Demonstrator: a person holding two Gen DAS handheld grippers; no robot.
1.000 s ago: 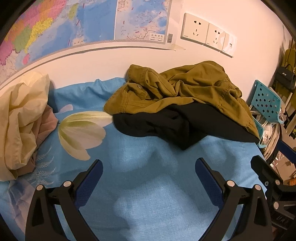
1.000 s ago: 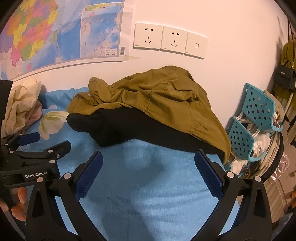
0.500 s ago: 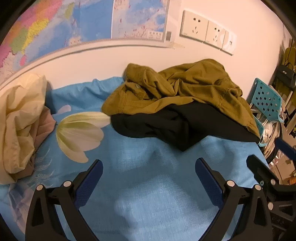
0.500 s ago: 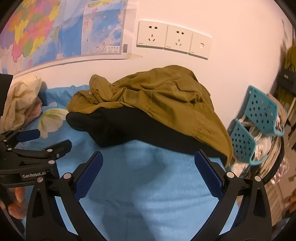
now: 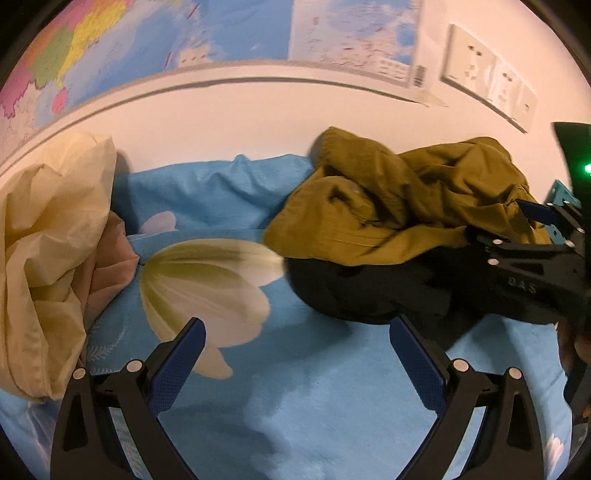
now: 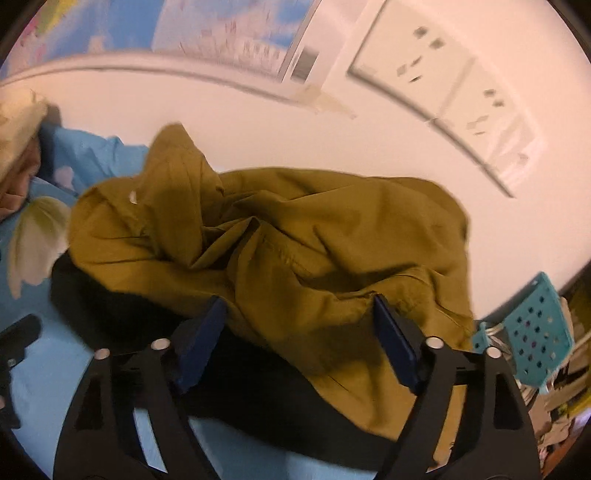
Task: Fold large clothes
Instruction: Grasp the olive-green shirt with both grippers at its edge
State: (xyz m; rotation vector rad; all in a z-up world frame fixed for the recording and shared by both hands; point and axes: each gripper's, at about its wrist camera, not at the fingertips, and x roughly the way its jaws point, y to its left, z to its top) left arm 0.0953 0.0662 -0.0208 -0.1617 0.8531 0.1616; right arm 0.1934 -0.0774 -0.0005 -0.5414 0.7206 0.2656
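A crumpled olive-brown garment (image 5: 399, 206) lies on top of a black garment (image 5: 354, 291) on the blue bed sheet (image 5: 295, 387) by the wall. My left gripper (image 5: 295, 343) is open and empty above the sheet, short of the pile. My right gripper (image 6: 299, 321) is open with its fingers (image 6: 391, 336) astride the front edge of the olive garment (image 6: 280, 251), over the black garment (image 6: 243, 387). The right gripper also shows at the right of the left wrist view (image 5: 532, 258).
A cream and pink bundle of cloth (image 5: 48, 258) lies at the left against the wall. A teal perforated basket (image 6: 535, 328) stands off the bed's right end. Wall sockets (image 6: 450, 96) and a map (image 5: 184, 33) hang above.
My right gripper has moved forward onto the pile, so the olive garment now lies between its fingers. My left gripper has moved closer and turned to the left.
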